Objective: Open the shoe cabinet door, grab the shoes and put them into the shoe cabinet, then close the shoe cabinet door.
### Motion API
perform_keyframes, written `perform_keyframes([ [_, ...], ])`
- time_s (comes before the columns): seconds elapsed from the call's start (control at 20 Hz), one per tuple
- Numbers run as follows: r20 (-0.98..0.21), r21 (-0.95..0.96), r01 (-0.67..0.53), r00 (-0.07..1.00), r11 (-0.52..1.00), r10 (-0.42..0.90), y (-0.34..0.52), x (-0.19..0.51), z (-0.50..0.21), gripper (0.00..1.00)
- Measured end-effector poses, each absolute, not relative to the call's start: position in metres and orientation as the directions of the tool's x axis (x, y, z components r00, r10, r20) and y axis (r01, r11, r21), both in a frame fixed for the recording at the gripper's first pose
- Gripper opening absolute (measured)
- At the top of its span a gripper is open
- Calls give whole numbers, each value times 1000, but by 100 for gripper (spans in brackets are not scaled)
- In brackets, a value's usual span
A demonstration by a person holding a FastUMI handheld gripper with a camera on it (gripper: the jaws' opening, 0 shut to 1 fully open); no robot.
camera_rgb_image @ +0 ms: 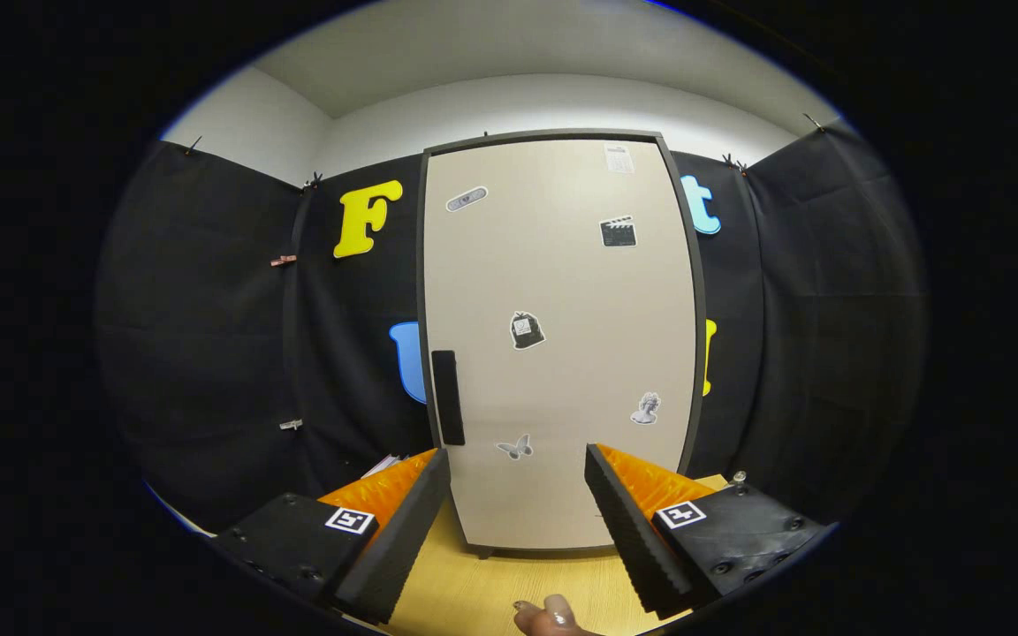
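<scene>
Gripper view: claw [518,459] spread (empty), cabinet door [562,336] closed.

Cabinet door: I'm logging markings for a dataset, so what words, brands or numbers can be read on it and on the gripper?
No text is readable.
Paper slip at the top of the cabinet door: print too small to read.
Stickers on the door: pictures, no legible words.
Square markers on the open gripper, pointed at the door: patterns, not text.

Shut cabinet door [562,344] ahead, gripper [518,459] open, path apparently clear
</scene>
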State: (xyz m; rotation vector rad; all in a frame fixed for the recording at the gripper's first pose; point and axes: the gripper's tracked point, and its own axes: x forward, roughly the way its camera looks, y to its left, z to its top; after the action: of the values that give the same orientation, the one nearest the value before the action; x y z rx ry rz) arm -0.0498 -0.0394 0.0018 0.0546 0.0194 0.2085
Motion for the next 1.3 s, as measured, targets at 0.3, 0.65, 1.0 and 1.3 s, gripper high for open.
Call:
perform_keyframes([
  [0.3, -5, 51, -208, 978, 977, 208, -38, -50, 4, 99],
  [0.65, -1, 47, -207, 978, 977, 207, -37, -51, 5, 99],
  [1.0, -6, 49, -198, 980, 979, 198, -39, -48, 3, 99],
  [1.3, -2, 46, -197, 980, 979, 198, -38, -47, 3, 99],
])
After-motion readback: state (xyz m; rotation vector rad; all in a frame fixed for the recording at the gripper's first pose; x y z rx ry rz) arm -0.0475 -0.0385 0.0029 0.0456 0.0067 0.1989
